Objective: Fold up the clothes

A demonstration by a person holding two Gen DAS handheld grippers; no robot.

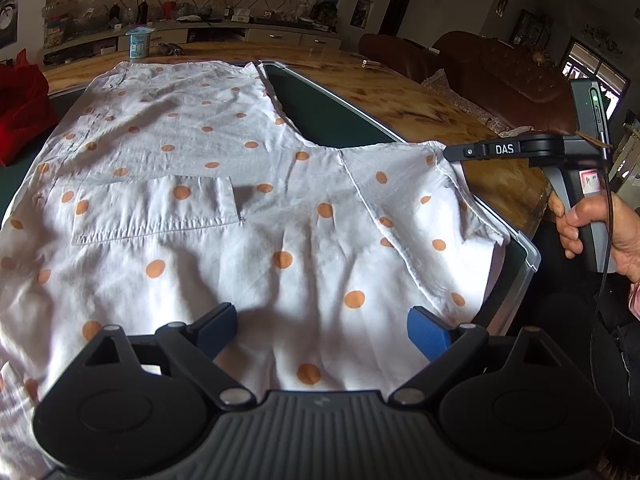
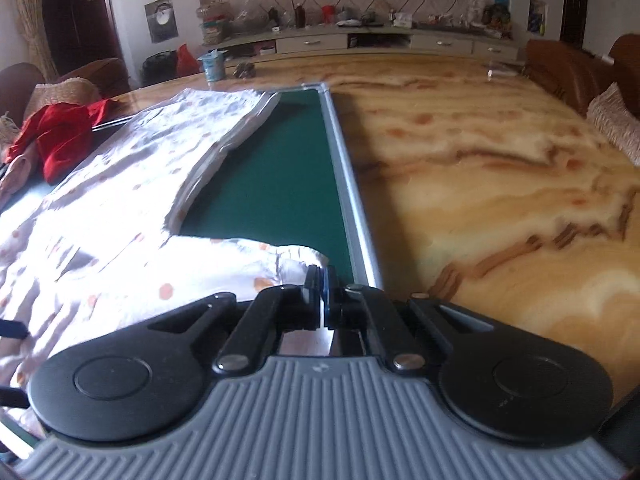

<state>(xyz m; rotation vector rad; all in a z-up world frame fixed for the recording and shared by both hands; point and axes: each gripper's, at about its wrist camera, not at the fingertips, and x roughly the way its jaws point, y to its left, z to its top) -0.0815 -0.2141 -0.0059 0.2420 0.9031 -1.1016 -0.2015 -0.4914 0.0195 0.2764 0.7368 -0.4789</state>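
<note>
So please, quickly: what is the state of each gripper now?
Left gripper: open, holding nothing, above the dotted shirt.
Right gripper: shut on the shirt's sleeve edge.

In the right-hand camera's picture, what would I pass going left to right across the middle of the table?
Red cloth → white dotted garment → green mat → its silver edge strip → bare marbled tabletop.
</note>
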